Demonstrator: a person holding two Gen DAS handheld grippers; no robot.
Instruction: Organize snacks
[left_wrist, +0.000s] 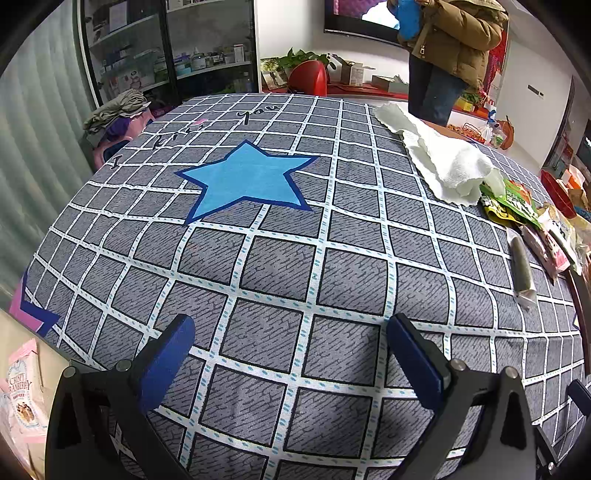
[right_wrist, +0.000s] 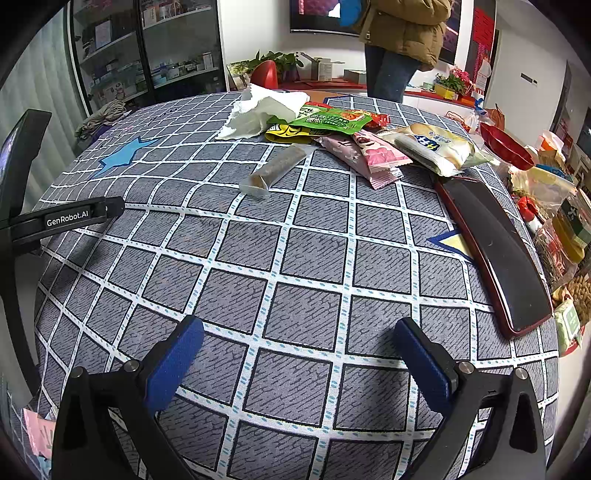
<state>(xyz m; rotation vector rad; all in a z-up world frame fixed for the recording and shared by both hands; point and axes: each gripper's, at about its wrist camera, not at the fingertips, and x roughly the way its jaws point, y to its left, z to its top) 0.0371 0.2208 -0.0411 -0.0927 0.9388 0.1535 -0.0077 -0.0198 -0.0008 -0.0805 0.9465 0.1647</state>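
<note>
Both my grippers hover empty over the checked tablecloth (right_wrist: 295, 258): left gripper (left_wrist: 291, 343) spread wide, right gripper (right_wrist: 299, 347) spread wide too. Snack pile (right_wrist: 369, 140) sits at the far right of the table, beside the white towel (right_wrist: 266, 107) and just behind the red tray (right_wrist: 495, 251). Brown wrapped bar (right_wrist: 277, 166) lies alone, nearest me and apart from the pile, so I judge it the easiest first pick. Best approach: right gripper goes in, jaws across the bar's short width, low to the cloth, close on its middle without snagging fabric, left stays clear
</note>
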